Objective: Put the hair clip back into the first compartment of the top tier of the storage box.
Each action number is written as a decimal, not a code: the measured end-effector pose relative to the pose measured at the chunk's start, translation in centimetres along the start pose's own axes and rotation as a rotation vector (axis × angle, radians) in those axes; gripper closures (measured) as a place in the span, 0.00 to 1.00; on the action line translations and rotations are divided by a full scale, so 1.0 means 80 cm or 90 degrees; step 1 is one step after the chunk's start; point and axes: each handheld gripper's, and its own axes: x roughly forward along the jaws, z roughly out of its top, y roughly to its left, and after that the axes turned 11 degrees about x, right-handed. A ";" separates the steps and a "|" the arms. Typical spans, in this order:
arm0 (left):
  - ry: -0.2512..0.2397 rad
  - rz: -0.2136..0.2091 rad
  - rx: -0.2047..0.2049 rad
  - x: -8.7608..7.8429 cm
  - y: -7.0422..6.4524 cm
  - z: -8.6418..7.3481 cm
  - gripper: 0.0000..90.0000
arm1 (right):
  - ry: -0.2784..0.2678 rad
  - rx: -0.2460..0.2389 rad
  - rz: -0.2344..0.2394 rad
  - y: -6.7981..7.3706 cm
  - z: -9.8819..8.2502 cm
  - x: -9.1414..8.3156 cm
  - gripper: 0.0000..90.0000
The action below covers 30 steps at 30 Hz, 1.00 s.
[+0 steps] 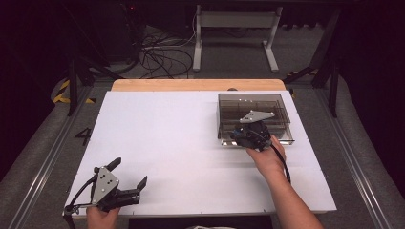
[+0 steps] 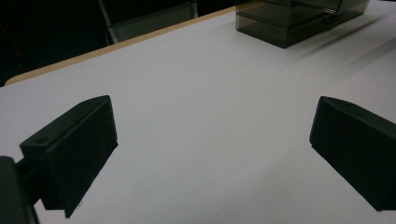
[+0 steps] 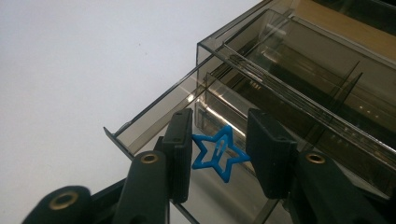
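Observation:
A small blue star-shaped clip [image 3: 219,154] sits between the pads of my right gripper [image 3: 219,140], which is shut on it by two opposite points. The clip hangs just over the open lower drawer [image 3: 154,122] of a smoky transparent drawer box [image 1: 253,107] standing at the far right of the white tabletop [image 1: 167,143]. In the high view, my right gripper [image 1: 241,136] is at the box's front edge. My left gripper [image 1: 130,172] rests near the front left corner, jaws wide apart with nothing between them [image 2: 210,149]. From there the box [image 2: 289,23] shows far off.
A wooden strip [image 1: 191,85] runs along the table's far edge. Beyond it, loose cables [image 1: 157,55] and a white stand [image 1: 236,33] are on the floor. Metal rails [image 1: 47,162] flank the table on both sides.

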 end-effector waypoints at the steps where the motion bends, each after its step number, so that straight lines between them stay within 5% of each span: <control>1: 0.001 0.000 -0.001 0.000 0.000 0.000 0.02 | 0.000 0.000 0.000 0.000 0.000 0.000 0.68; 30: 0.004 0.000 0.000 0.001 -0.001 0.000 0.02 | -0.101 -0.024 0.053 0.009 0.004 -0.035 0.35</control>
